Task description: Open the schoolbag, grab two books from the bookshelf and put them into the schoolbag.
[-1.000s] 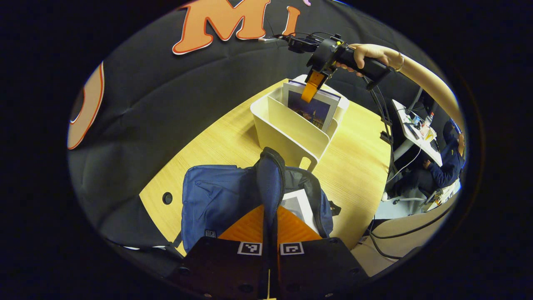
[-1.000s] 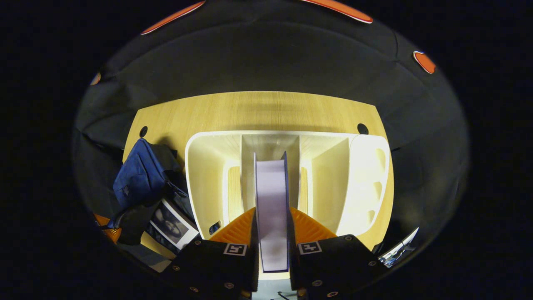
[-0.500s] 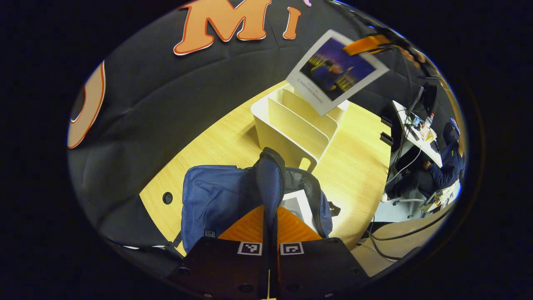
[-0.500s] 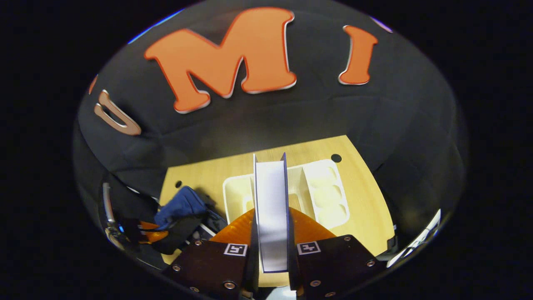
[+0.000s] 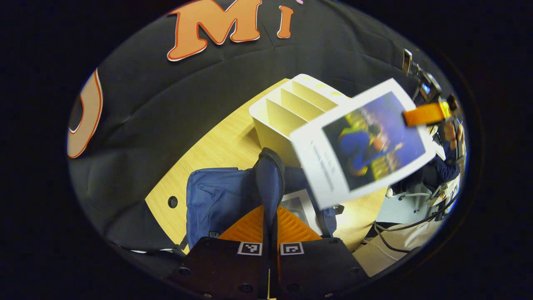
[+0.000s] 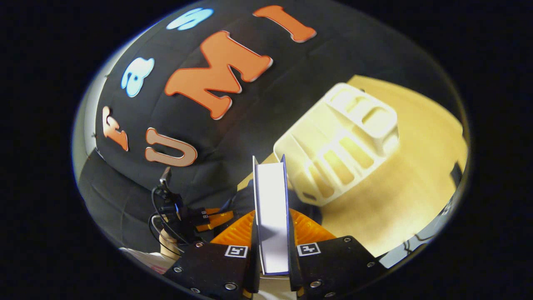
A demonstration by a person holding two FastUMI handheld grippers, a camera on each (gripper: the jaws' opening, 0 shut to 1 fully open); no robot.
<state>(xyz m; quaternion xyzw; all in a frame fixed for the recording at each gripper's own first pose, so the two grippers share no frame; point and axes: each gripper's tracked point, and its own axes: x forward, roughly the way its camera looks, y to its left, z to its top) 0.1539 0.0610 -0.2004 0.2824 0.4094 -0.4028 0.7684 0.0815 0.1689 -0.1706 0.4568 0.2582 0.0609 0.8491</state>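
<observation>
The blue schoolbag lies open on the wooden table, and a white-edged book rests inside it. My left gripper is shut on the bag's raised zipper edge, holding the mouth open. A second book, with a dark picture cover, hangs tilted in the air above the bag's right side. In the right gripper view my right gripper is shut on this book, seen edge-on between the fingers. The white bookshelf stands behind the bag; its slots look empty.
The bookshelf sits on the light wooden table. A round cable hole is in the tabletop left of the bag. Beyond the table's right edge a person sits at a desk, with cables on the floor.
My right gripper lifted the book out of the bookshelf and swung it over toward the schoolbag. My left gripper stayed shut on the bag's edge, almost still.
</observation>
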